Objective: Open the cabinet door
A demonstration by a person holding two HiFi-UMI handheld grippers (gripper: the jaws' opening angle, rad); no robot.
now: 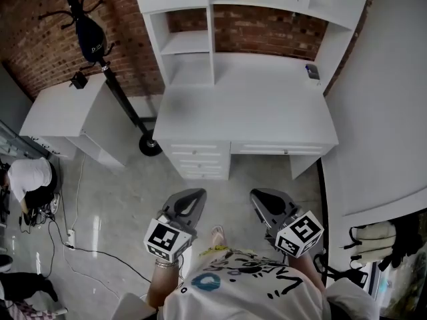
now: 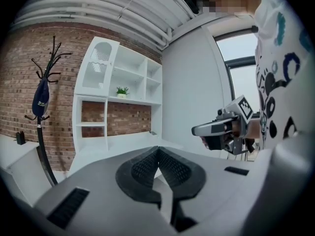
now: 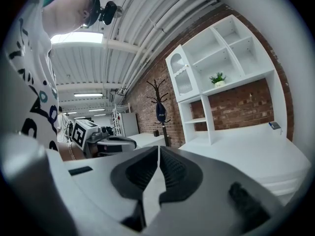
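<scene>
Head view only: desk drawers; gripper views: left gripper, right gripper, fingers together, empty.

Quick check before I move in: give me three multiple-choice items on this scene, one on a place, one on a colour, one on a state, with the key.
1. The potted plant stands: A on the floor; B on an upper shelf; C on a chair.
2. The desk is: A black; B white; C brown.
3. The left tool is: A shut and empty; B wide open; C gripping a handle.
Key: B, it sits high in the shelving; B, top and front are white; A, its jaws meet with nothing between.
</scene>
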